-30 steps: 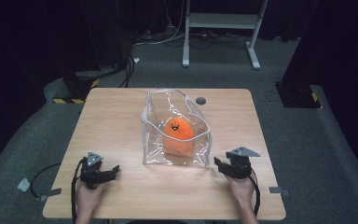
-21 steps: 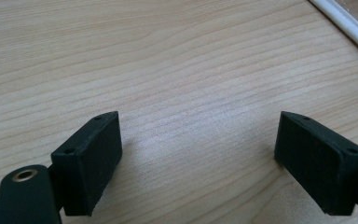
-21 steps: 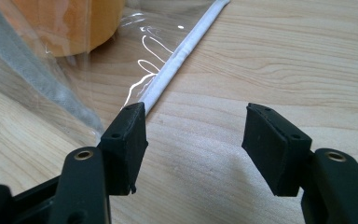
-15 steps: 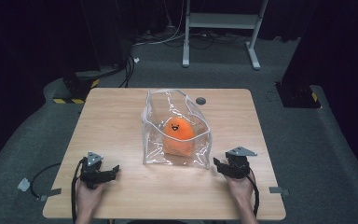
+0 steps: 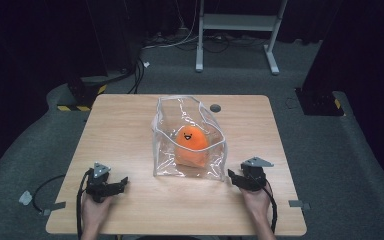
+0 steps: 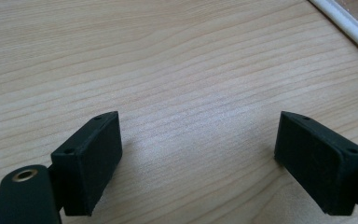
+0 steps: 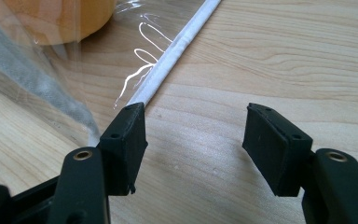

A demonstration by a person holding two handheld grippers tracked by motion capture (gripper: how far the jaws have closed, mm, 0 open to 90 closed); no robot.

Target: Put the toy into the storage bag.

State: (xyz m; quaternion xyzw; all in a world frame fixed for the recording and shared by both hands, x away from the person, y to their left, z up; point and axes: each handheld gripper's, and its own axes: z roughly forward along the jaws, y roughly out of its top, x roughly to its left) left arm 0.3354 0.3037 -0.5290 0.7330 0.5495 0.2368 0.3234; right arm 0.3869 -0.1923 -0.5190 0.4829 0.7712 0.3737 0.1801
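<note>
Nothing was done yet: the toy (image 5: 192, 145) sat in the bag (image 5: 189, 171), both my tools, left (image 5: 122, 181) and right (image 5: 232, 177), released and empty on the surface (image 5: 130, 125).

Tabletop (image 5: 130, 125): light wood grain, rectangular, rounded corners, the landmark for all below.
Hole (image 5: 215, 108): small dark round grommet in the tabletop, near its far edge.
Floor (image 5: 360, 165): grey carpet on every side of the tabletop.
White frame (image 5: 235, 22): metal stand with two legs, beyond the tabletop's far edge.
Cables (image 5: 140, 75): dark, trailing on the floor past the far left corner.
Striped base (image 5: 80, 95): black with yellow-black tape, just off the far left corner.
Dark base (image 5: 320, 102): off the far right corner.
Backdrop (image 5: 40, 40): black, unlit, behind and to both sides.
Light: falls from above; tabletop bright, surroundings dim.
</note>
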